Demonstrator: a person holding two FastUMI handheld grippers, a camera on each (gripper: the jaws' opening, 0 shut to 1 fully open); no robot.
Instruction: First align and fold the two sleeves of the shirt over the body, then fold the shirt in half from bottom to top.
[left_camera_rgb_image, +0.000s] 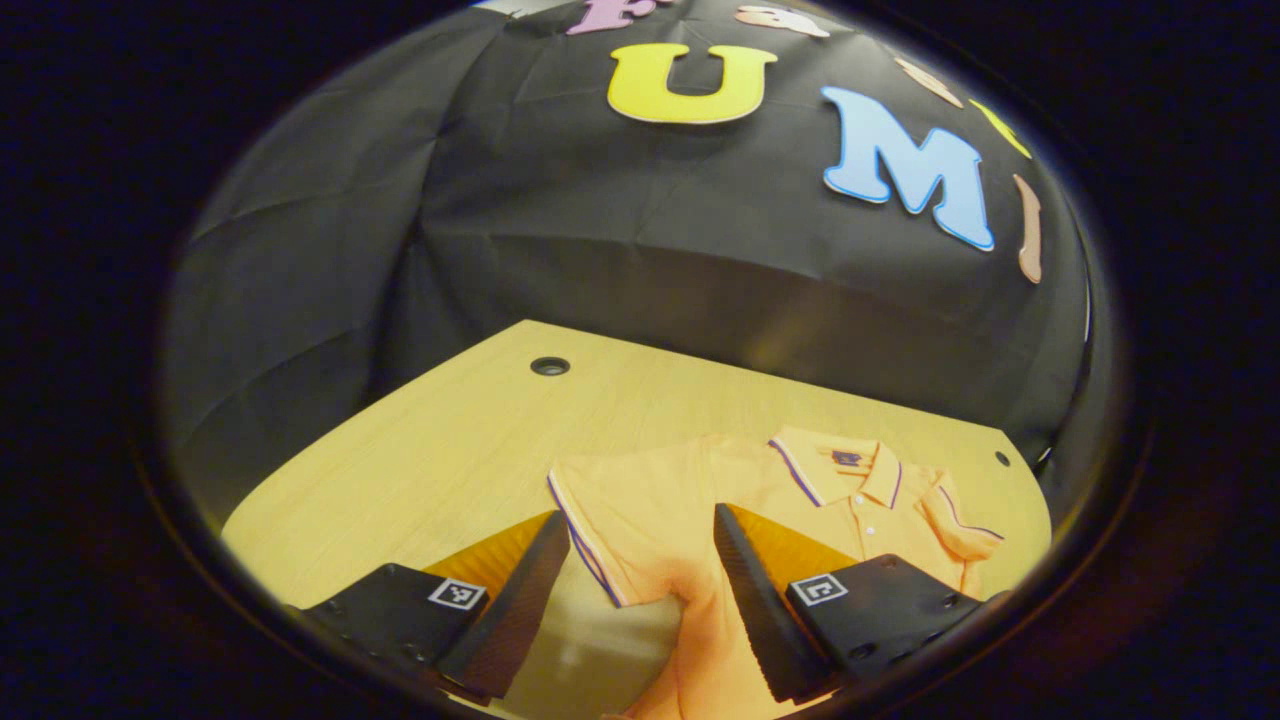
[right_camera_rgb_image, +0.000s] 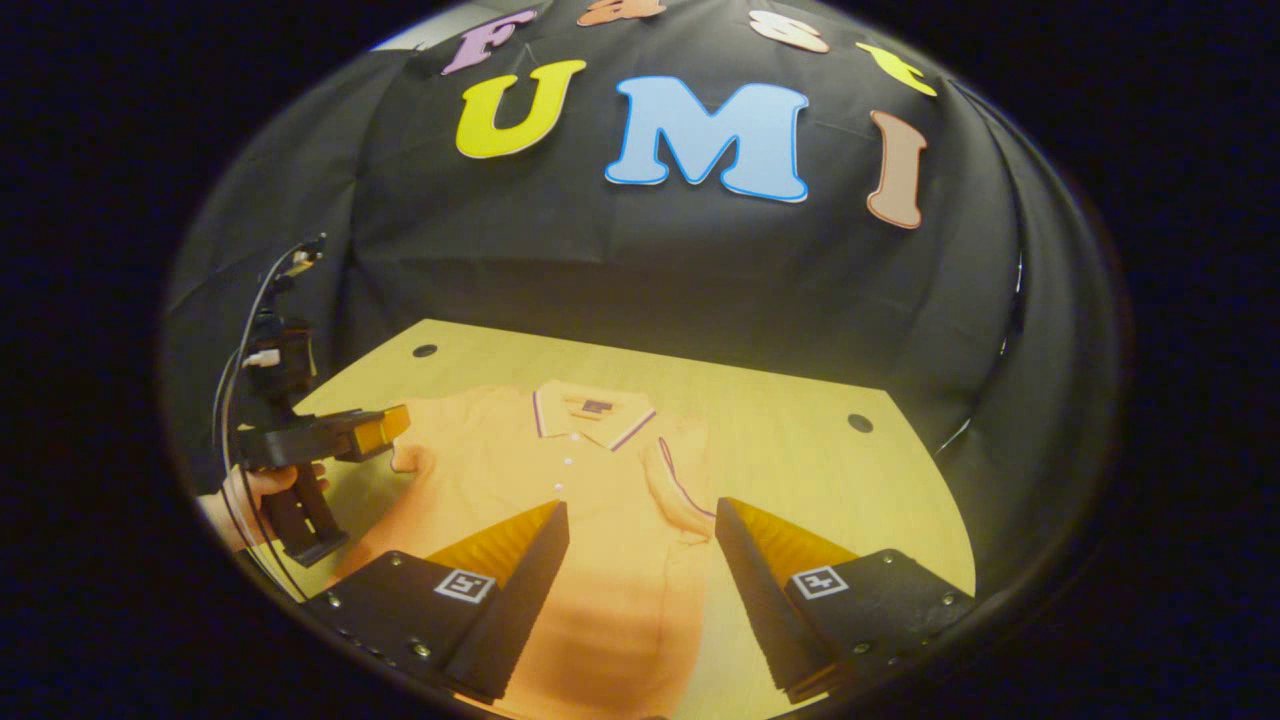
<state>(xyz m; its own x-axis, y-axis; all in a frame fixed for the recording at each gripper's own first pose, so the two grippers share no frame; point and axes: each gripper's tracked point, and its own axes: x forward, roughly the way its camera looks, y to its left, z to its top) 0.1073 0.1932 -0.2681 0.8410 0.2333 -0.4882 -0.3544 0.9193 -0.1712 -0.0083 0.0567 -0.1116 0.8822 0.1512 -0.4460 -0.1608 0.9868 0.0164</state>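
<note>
While the shirt (left_camera_rgb_image: 680, 500) lies flat on the table (left_camera_rgb_image: 440, 450), collar (right_camera_rgb_image: 592, 412) toward the wall, I see my left gripper (left_camera_rgb_image: 640, 570) spread open over its sleeve, my right gripper (right_camera_rgb_image: 640, 560) spread open above its body.

Dim warm light (fisheye-warped edges)

shirt (right_camera_rgb_image: 600, 470) soft matt knit cloth; table (left_camera_rgb_image: 440, 450) smooth wood grain, slight sheen; wall matt creased cloth
</note>
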